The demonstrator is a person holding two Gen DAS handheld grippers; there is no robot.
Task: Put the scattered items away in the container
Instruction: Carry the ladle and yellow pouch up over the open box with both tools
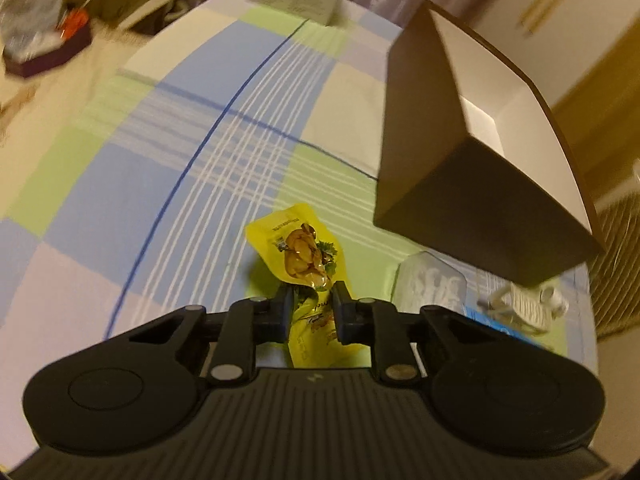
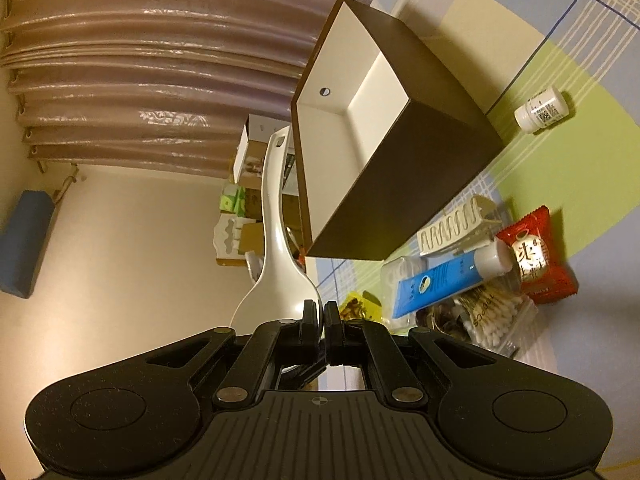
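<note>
Holding: your left tongs pinch the sachet, light, crinkly, slippery; grip mid-body.
Spoon: right tongs clamp its stiff, smooth bowl.

A bed covered by a checked sheet of blue, green, cream and lilac squares carries everything. On it stands a brown box with a white inside. Beside the box lie a white clip, a blue tube, a red packet, a bag of cotton swabs and, further off, a small white bottle.
</note>
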